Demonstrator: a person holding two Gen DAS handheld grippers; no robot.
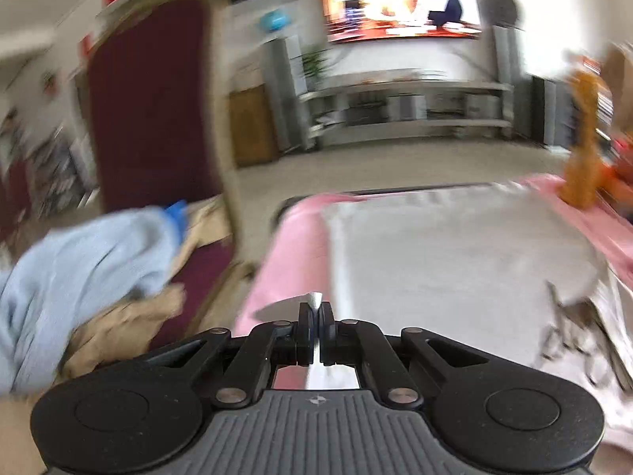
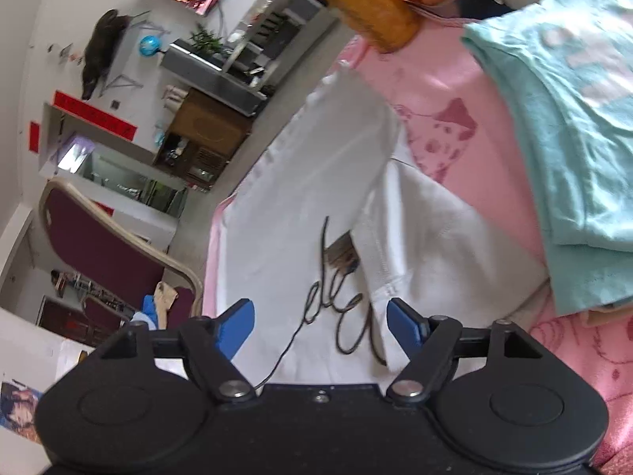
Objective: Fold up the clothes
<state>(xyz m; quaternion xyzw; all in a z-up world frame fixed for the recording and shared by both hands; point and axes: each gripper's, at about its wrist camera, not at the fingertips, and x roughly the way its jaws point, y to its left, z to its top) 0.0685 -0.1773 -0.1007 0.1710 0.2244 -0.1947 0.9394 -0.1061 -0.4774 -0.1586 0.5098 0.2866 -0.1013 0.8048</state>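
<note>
While the left gripper [image 1: 316, 316] pinches a white garment [image 2: 316, 182] edge and the right gripper [image 2: 320, 316] hovers spread, that thin pinch could slip, letting the 12 o'clock fold fall open.

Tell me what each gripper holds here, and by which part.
The left gripper is shut on a thin edge of the white printed cotton garment lying on the pink patterned sheet. The right gripper is open above the garment, holding nothing.

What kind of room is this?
Probably a living room at home: a TV is on above a low stand, a maroon chair sits nearby, and clothes lie on a pink cover.
</note>
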